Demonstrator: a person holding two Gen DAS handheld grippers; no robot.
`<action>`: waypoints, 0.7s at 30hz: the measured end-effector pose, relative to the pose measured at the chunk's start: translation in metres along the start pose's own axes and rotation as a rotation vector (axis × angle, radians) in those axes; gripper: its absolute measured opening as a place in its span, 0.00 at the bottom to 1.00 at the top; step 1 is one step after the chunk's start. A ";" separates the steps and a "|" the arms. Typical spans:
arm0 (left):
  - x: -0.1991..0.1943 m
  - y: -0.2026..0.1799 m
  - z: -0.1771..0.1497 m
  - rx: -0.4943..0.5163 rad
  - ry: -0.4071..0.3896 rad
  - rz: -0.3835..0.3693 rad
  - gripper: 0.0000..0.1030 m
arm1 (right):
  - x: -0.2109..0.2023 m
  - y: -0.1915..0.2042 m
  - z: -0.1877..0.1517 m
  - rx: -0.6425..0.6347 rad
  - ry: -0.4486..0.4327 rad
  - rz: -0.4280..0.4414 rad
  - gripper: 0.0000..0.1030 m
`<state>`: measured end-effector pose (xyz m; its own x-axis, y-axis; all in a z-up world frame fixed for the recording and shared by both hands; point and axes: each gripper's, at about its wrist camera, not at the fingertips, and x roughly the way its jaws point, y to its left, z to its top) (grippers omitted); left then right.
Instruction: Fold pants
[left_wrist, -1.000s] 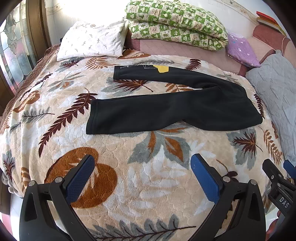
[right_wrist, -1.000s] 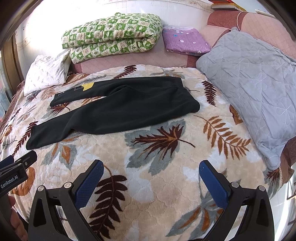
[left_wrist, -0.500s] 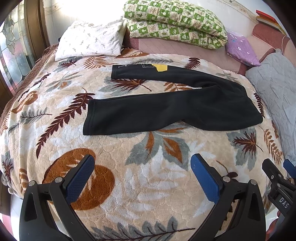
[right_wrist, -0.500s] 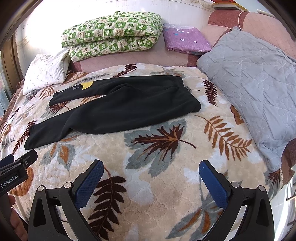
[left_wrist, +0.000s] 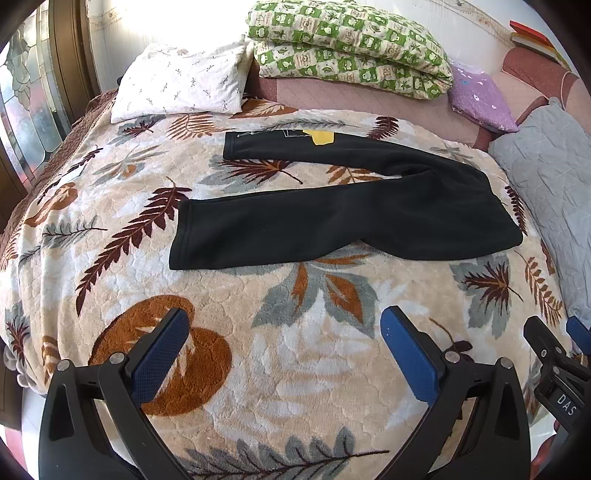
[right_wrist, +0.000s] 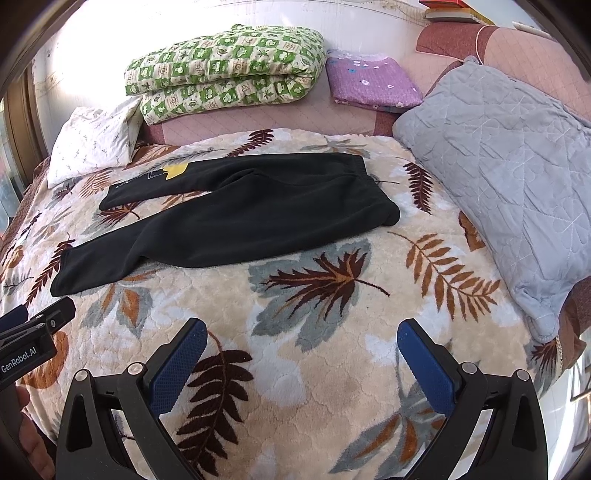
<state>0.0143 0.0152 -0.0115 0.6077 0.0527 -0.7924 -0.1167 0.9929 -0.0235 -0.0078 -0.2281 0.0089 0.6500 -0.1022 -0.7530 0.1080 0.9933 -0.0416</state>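
Black pants (left_wrist: 332, 221) lie spread flat on the leaf-patterned blanket (left_wrist: 295, 350), legs apart and pointing left, waistband at the right. A yellow patch (left_wrist: 322, 137) shows on the far leg. The pants also show in the right wrist view (right_wrist: 258, 218). My left gripper (left_wrist: 284, 339) is open and empty, hovering over the blanket short of the near leg's hem. My right gripper (right_wrist: 301, 350) is open and empty, short of the waist end. The right gripper's tip shows at the left view's edge (left_wrist: 546, 354), and the left gripper's tip at the right view's edge (right_wrist: 40, 325).
A white pillow (left_wrist: 181, 88), a green checked folded quilt (left_wrist: 351, 40) and a purple folded cloth (left_wrist: 480, 99) lie at the head of the bed. A grey quilted pillow (right_wrist: 509, 177) lies along the right side. A window and wooden frame (left_wrist: 33, 110) stand at the left.
Both grippers have moved slightly forward toward the pants, which sit a little lower and larger in the views. Both stay open. The pants have not moved.
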 end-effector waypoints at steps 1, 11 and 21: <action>0.000 0.000 0.000 0.001 0.000 0.000 1.00 | 0.000 0.000 0.000 0.004 0.001 0.001 1.00; 0.001 -0.001 0.002 0.001 0.012 0.006 1.00 | -0.002 0.001 0.000 0.001 0.002 0.007 1.00; 0.035 0.009 0.059 0.027 0.146 -0.033 1.00 | 0.008 -0.010 0.028 -0.021 0.010 0.105 0.99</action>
<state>0.0812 0.0324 -0.0034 0.4899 0.0061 -0.8717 -0.0759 0.9965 -0.0357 0.0169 -0.2399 0.0214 0.6492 0.0030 -0.7606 0.0234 0.9994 0.0240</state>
